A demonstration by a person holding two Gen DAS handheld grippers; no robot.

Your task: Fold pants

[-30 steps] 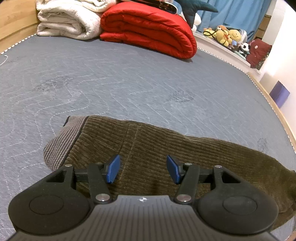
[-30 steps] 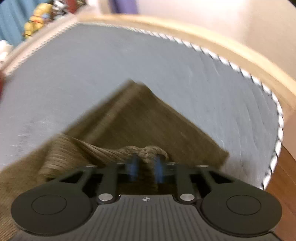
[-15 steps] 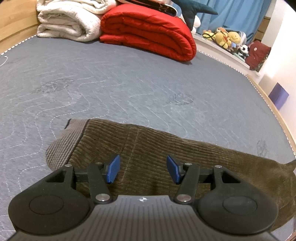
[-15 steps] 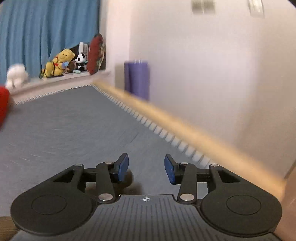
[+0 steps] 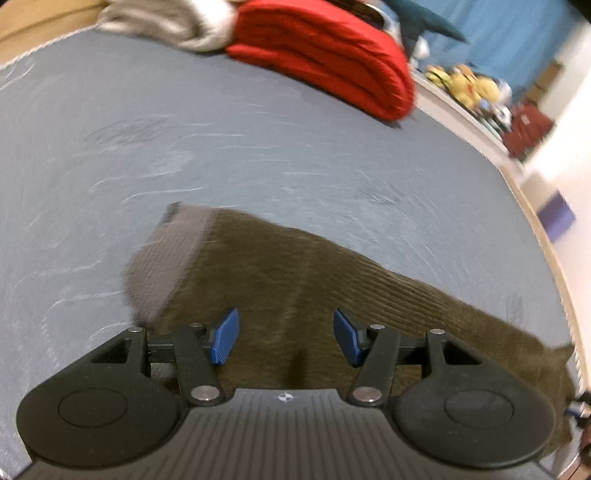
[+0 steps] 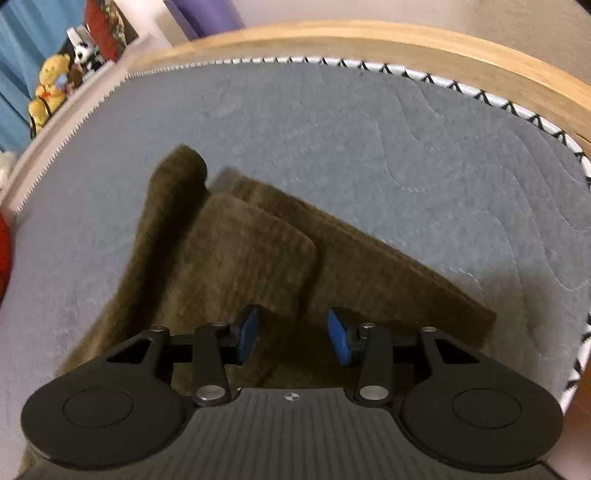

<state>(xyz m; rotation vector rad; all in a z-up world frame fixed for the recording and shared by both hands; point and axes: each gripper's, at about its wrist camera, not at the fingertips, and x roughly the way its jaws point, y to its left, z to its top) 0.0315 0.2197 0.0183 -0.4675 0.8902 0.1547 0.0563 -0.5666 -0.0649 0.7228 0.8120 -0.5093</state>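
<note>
Brown corduroy pants (image 5: 295, 280) lie across the grey mattress (image 5: 258, 155), their grey ribbed waistband (image 5: 170, 258) at the left end. My left gripper (image 5: 284, 341) hovers open above the seat of the pants, nothing between its blue pads. In the right wrist view the pant legs (image 6: 258, 254) lie near the mattress corner, one leg end folded back over the other. My right gripper (image 6: 293, 338) sits low over that cloth with its jaws closing; the pads stand apart and I see no fabric pinched between them.
A red folded duvet (image 5: 325, 55) and a pale blanket (image 5: 173, 18) lie at the far side of the bed. Plush toys (image 5: 469, 85) sit on a ledge by blue curtains. The wooden bed frame (image 6: 406, 40) and mattress edge (image 6: 517, 110) are close on the right.
My right gripper let go of the bunched pant fabric, swung up toward the wall, then came back down over the legs. The left gripper drifted sideways over the pants, staying open.
</note>
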